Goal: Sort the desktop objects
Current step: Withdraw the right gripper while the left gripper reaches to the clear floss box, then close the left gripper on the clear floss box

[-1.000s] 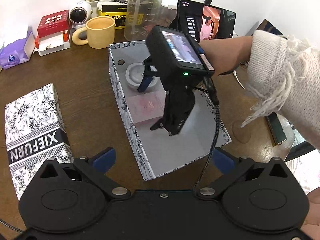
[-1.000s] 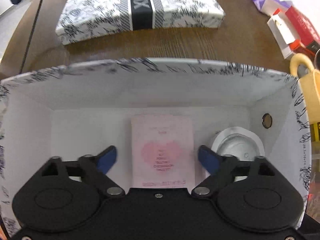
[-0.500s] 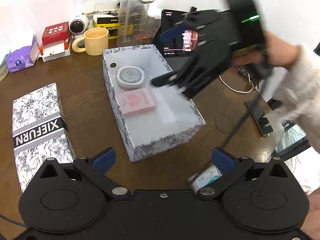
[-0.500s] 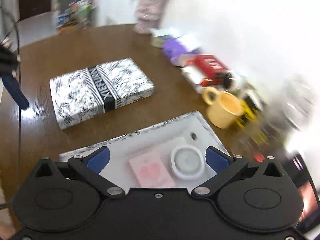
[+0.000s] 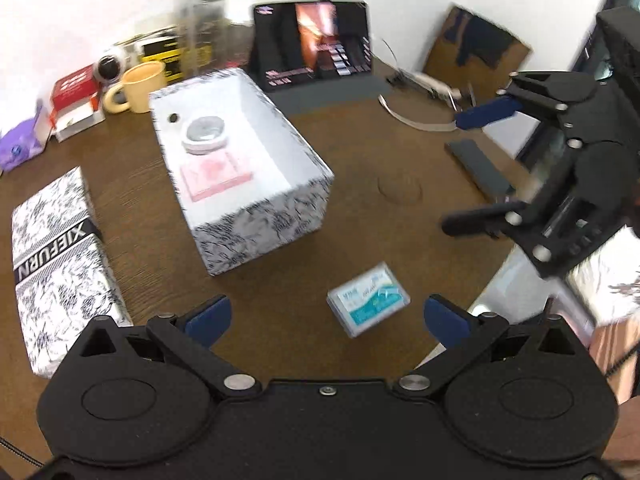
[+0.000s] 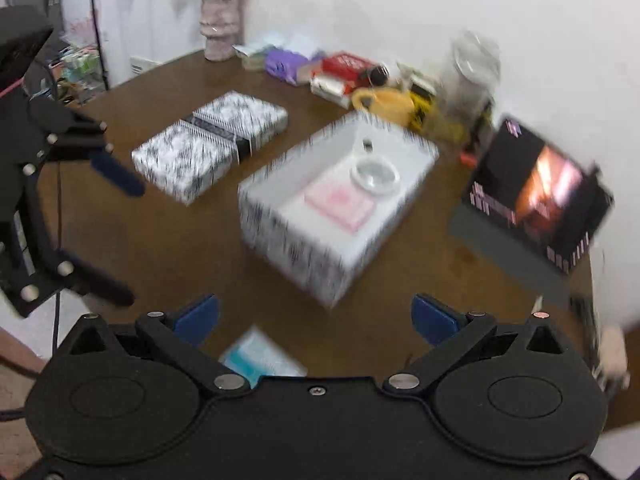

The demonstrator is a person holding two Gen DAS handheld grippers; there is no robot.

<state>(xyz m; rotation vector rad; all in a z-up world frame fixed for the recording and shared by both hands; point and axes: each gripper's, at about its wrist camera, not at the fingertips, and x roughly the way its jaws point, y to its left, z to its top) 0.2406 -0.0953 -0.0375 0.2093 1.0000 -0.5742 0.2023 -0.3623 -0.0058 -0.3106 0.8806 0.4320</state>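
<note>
Above the table (image 5: 348, 236), both tools (image 5: 326, 318) (image 6: 316, 320) wide apart

I hold both grippers above the table, jaws spread wide and gripping nothing. My left gripper (image 5: 326, 316) points forward and down, its blue pads (image 5: 208, 316) far apart; from the right wrist view it hangs at the left edge (image 6: 116, 236), fingers reaching inward, one above the other. My right gripper (image 6: 316, 316) is likewise agape; in the left wrist view it sits at the right edge (image 5: 468, 168), turned on its side, one blue-tipped finger high, one dark finger low.
</note>
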